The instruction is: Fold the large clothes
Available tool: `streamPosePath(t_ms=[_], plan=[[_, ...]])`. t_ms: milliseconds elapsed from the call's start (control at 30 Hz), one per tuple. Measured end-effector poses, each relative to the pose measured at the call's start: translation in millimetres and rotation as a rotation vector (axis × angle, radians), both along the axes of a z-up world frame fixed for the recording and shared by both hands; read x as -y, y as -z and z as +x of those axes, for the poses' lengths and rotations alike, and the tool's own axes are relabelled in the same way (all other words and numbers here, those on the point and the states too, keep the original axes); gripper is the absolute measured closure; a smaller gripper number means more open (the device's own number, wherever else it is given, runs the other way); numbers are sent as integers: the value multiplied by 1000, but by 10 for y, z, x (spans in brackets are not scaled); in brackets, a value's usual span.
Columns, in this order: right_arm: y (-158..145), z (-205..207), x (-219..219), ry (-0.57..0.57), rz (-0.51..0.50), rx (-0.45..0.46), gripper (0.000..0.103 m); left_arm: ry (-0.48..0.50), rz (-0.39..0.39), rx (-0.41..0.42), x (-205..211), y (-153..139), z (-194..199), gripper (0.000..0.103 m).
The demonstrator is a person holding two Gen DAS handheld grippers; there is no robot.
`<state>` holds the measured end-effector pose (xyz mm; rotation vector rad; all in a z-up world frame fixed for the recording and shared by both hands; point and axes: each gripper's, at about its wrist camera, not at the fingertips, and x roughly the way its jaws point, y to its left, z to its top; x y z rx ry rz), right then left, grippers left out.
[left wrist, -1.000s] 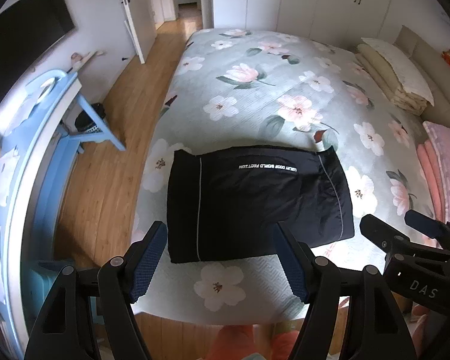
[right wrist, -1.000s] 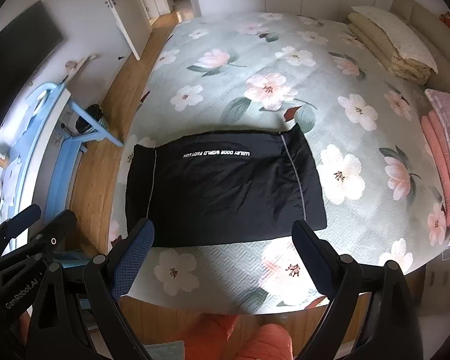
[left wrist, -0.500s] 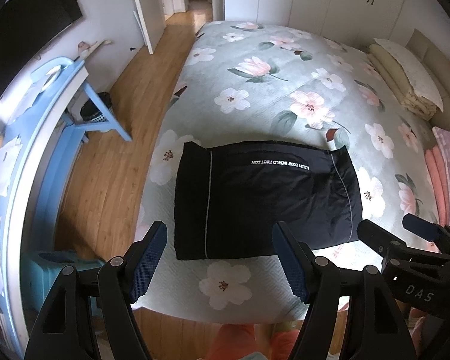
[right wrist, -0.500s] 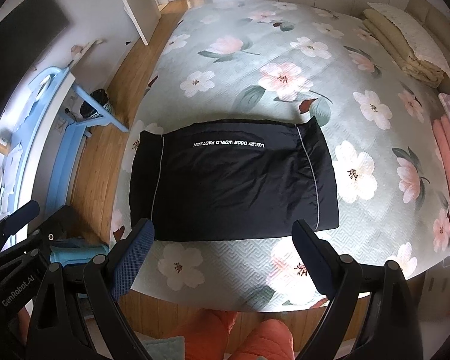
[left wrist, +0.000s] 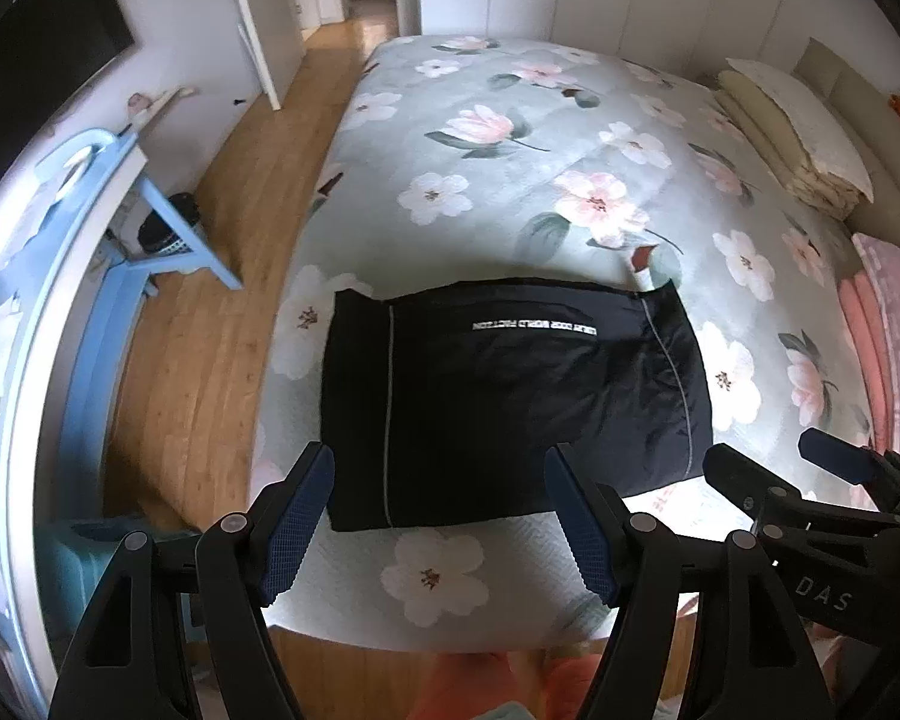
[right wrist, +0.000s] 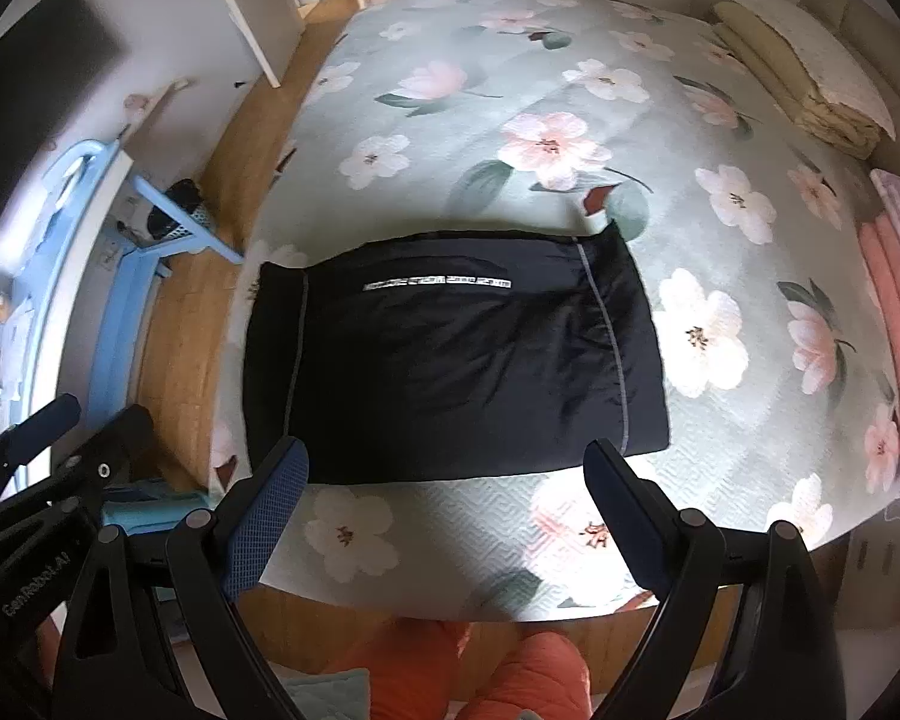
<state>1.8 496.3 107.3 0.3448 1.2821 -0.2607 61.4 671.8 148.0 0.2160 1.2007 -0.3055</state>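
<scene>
1. Floral bedspread (left wrist: pixel 570 138) covers the bed, beside a wooden floor (left wrist: pixel 234 192).
2. Folded black garment (left wrist: pixel 510 396) lies flat on the bedspread, near its foot edge.
3. Left gripper (left wrist: pixel 441 516) hangs above that edge, fingers spread, holding nothing.
4. Right gripper (right wrist: pixel 444 510) hangs alongside, likewise spread and holding nothing.

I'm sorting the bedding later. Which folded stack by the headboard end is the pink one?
The pink stack at the bed's right edge, nearer the camera; the other stack farther back is cream and beige.
</scene>
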Motion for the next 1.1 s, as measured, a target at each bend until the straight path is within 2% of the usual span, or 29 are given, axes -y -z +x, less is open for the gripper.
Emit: streamPosePath(t_ms=[367,867,1033,1100], plan=[[14,-50,127,39,8,-3,9,58,14,-8,209,35,16,29],[15,-29,118,35,10,-9,9,41,43,5,187,83,102,29],[35,-14,107,28,9,-15,9,32,92,80,156,57,122,29],[48,-2,101,27,8,-18,9,44,77,71,144,54,153,29]])
